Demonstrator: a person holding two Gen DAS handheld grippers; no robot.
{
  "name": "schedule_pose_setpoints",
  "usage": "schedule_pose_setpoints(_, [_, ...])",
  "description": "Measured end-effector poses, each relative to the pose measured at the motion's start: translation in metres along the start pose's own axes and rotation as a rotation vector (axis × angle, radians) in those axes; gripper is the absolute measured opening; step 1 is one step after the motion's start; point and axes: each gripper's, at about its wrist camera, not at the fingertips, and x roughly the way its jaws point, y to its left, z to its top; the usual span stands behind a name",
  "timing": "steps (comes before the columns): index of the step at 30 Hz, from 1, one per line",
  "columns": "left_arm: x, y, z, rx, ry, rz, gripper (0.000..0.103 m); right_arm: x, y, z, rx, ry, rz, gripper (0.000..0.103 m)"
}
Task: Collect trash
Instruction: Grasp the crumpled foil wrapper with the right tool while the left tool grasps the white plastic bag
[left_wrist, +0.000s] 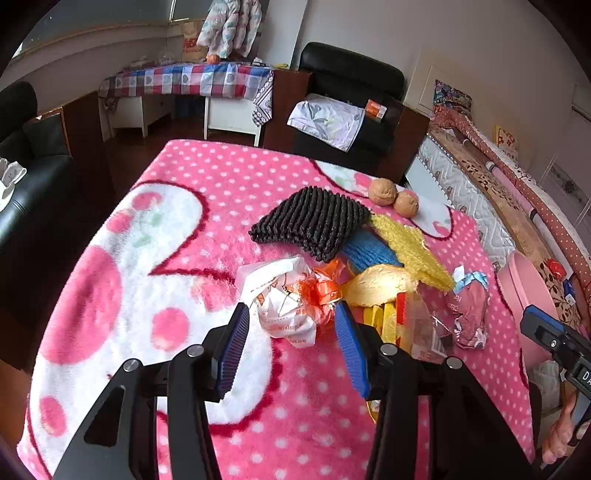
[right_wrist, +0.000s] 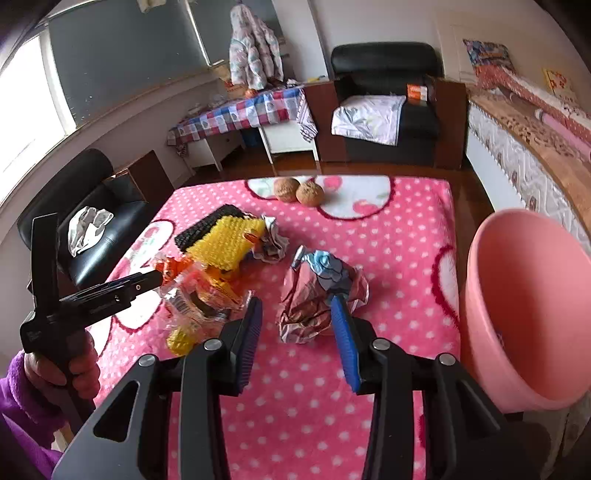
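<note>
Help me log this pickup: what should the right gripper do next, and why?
Probably close. The right gripper is open, its fingers either side of the crumpled wrapper on the blanket, and the pink bin waits alongside.

Both cameras ride low and close over the pink dotted blanket, each peering forward between its own two fingers toward the far wall and the black armchair. The left one hangs over the white wrapper, the right one over the crumpled reddish wrapper. Both take in the two walnuts and the pink basin.
</note>
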Motion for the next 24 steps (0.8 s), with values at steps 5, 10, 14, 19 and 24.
schedule_pose_setpoints(5, [0.007, 0.005, -0.001, -0.008, 0.004, -0.02, 0.036, 0.012, -0.009, -0.001, 0.056, 0.024, 0.015, 0.04])
schedule_pose_setpoints(10, [0.002, 0.008, 0.0, -0.01, -0.012, -0.03, 0.027, 0.023, -0.006, 0.006, 0.05, 0.034, 0.011, 0.04])
schedule_pose_setpoints(14, [-0.009, 0.01, 0.002, -0.016, -0.046, -0.03, 0.027, 0.036, -0.005, 0.013, 0.063, 0.053, 0.006, 0.04])
schedule_pose_setpoints(19, [-0.02, 0.012, 0.002, -0.018, -0.068, -0.03, 0.027, 0.05, -0.007, 0.015, 0.08, 0.077, -0.029, 0.04])
schedule_pose_setpoints(24, [-0.029, 0.011, 0.002, -0.019, -0.079, -0.039, 0.027, 0.058, -0.008, 0.015, 0.084, 0.083, -0.053, 0.04])
